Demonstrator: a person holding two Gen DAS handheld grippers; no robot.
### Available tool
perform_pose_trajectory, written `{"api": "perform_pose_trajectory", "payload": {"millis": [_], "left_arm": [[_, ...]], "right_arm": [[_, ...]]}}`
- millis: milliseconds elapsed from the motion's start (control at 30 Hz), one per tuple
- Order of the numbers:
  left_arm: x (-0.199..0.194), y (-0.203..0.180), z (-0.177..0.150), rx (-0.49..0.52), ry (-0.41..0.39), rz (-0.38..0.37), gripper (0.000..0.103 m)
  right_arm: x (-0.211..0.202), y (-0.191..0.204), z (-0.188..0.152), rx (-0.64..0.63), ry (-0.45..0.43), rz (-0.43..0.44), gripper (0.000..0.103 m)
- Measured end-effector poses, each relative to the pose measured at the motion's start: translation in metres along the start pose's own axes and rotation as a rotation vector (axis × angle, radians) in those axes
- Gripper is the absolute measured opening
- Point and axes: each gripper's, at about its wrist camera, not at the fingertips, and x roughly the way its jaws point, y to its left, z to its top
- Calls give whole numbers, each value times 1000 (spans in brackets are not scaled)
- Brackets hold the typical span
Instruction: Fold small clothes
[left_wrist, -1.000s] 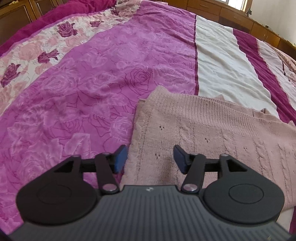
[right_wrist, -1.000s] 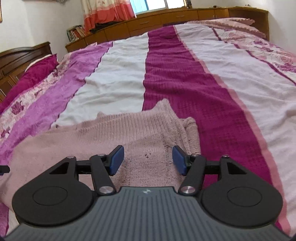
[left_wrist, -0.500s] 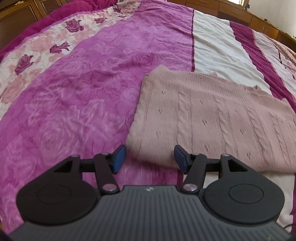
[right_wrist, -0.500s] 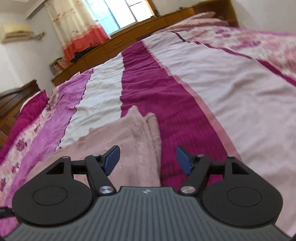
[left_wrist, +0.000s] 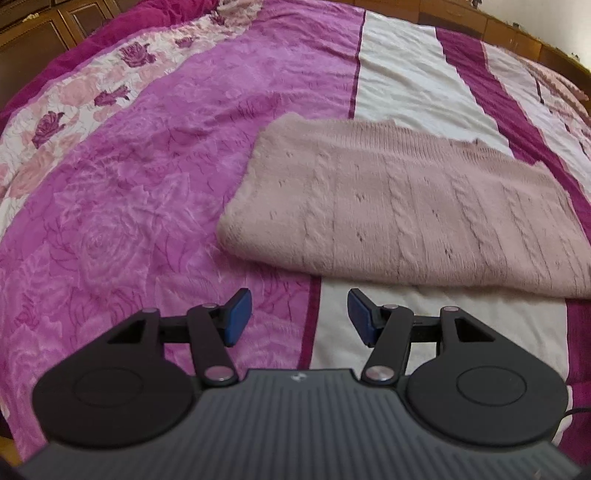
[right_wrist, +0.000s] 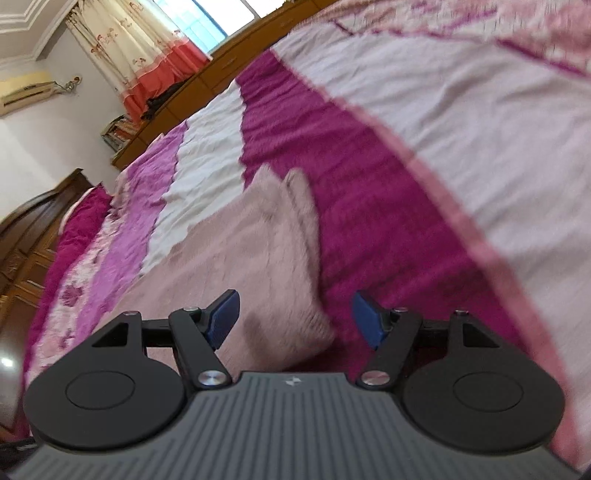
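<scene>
While both grippers hang clear:
Sweater (left_wrist: 406, 206): dusty pink cable knit, folded flat on the bedspread (left_wrist: 147, 184).
Left gripper (left_wrist: 299, 317): fingers released, sweater just beyond tips.
Right gripper (right_wrist: 295, 317): parted, sweater corner between fingers, unpinched.

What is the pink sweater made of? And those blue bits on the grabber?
The pink sweater looks like soft knitted yarn, maybe wool or acrylic: you can see cable ridges and fuzz. The blue pads look like matte rubber or foam, though that's hard to tell.

dusty-pink cable-knit sweater (left_wrist: 406, 214), magenta-and-white striped bedspread (left_wrist: 147, 184).
</scene>
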Motion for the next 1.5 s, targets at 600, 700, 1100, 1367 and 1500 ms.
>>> {"api": "perform_pose_trajectory", "payload": {"millis": [600,700,1100,1367,1500], "left_arm": [[7,-11,-11,34,42,22,78],[6,-12,-10,42,34,27,79],[8,-7,-10,29,41,41,79],[9,4,-9,16,41,60,79],[8,11,-7,3,35,69,79]], "right_arm": [[11,-1,-19,-17,-19,91,76],[17,-3,-15,45,-20,116,76],[38,4,-6,104,-70,98,63],[38,6,-2,105,-98,119,29],[32,21,5,74,-117,149,28]]}}
